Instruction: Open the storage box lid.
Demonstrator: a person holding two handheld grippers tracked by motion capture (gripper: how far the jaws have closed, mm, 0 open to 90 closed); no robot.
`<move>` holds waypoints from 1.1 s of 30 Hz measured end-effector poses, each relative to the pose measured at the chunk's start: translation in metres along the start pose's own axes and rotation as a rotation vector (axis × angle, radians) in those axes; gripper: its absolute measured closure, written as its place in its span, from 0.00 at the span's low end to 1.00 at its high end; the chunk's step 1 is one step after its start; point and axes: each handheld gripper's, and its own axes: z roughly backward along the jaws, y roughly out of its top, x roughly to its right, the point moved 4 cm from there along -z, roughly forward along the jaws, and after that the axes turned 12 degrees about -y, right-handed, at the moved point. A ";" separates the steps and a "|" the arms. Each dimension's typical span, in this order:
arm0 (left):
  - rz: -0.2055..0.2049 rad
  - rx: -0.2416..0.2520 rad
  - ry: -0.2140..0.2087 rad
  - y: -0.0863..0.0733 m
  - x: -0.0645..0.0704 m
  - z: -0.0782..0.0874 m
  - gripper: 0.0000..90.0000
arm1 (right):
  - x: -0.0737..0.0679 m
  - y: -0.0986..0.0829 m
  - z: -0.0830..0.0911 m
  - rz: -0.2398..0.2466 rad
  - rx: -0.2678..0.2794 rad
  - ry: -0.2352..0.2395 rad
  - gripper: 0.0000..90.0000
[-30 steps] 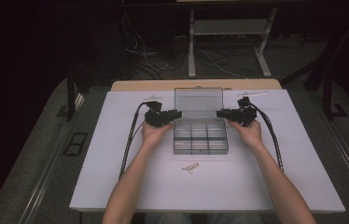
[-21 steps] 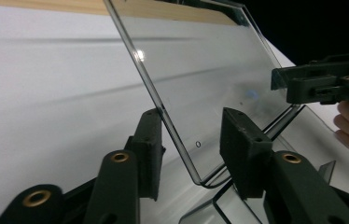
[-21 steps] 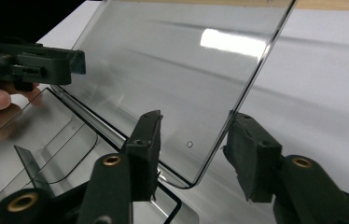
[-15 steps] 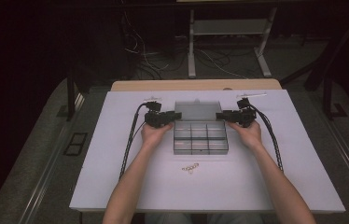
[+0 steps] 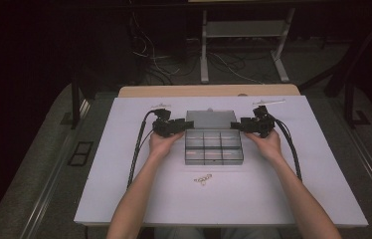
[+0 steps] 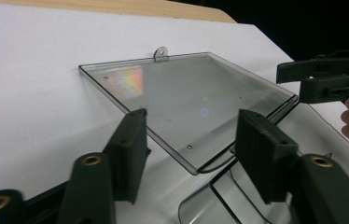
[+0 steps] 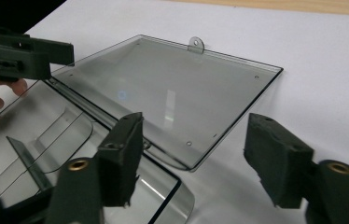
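Both grippers, L (image 5: 178, 125) & R (image 5: 237, 124), jaws apart, unmoved; box lid (image 5: 209, 120) dropped flat vs 1 s ago.

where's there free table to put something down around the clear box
Wide bare white table lies left of the left gripper, and again right of the right gripper. The near strip is open beyond the small metal rings. It is crowded around the compartment box and its opened lid.

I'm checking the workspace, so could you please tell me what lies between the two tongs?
In the high view, the clear plastic compartment box with its opened lid lies between the left tongs and right tongs.
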 end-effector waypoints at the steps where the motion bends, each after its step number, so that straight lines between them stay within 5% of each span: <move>1: -0.004 0.000 -0.003 0.001 0.001 0.001 0.44 | -0.001 0.000 0.002 0.004 0.002 -0.003 0.35; 13: -0.019 0.012 -0.018 0.002 0.018 0.018 0.21 | -0.010 0.002 0.030 0.022 0.021 -0.005 0.11; 15: -0.013 0.014 -0.024 0.002 0.022 0.021 0.16 | -0.011 0.000 0.035 0.014 0.028 -0.004 0.01; 19: -0.007 -0.019 -0.021 0.003 0.031 0.026 0.00 | -0.014 -0.006 0.047 0.011 0.034 0.012 0.01; 33: -0.089 -0.061 -0.060 -0.007 0.067 0.046 0.00 | -0.032 -0.024 0.087 0.049 0.075 0.053 0.01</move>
